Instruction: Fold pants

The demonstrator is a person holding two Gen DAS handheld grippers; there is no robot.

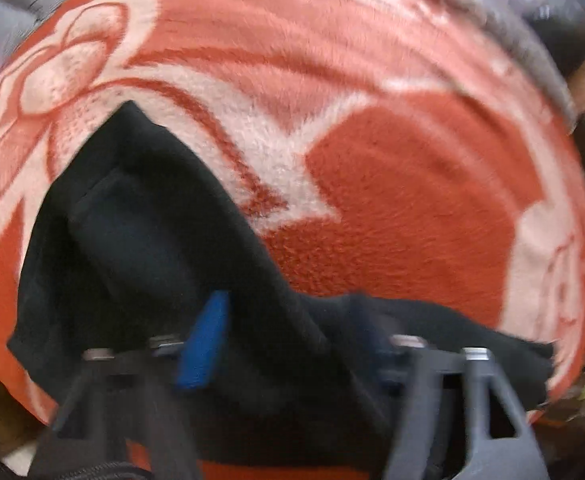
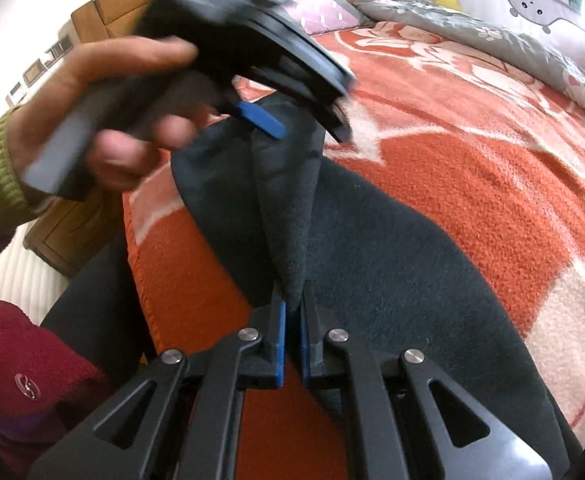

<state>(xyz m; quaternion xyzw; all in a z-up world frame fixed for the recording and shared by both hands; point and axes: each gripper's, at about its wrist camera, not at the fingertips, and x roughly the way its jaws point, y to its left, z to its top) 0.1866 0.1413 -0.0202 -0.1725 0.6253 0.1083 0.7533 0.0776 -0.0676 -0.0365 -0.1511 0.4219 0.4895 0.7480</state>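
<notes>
Pants (image 2: 372,248) lie dark across the orange blanket (image 2: 472,168) on the bed, one end lifted between the two grippers. The right gripper (image 2: 291,320) has its fingers nearly closed on a raised ridge of fabric, the blue pads pinching it with only the cloth's thickness between them. The left gripper (image 2: 276,120), held in the person's hand (image 2: 104,120), sits at the far end of that same ridge; in the right wrist view one blue finger (image 2: 262,119) shows against the cloth. In the left wrist view its fingers stand apart, one blue finger (image 1: 204,344) clear and the other buried in black fabric, so I cannot tell whether it truly grips the pants (image 1: 140,240) or merely rests in them.

Risks, as I judge them:
- The right pinch looks shallow, near the fingertips; a quick pull could slip the cloth free and drop the fold.
- If the left side holds nothing, lifting would skew the fabric and crease it unevenly.
- The fleecy blanket (image 1: 392,200) may drag on the pants, bunching the lower layer.
- Both views are blurred, which hints at fast motion, worsening each risk.
</notes>
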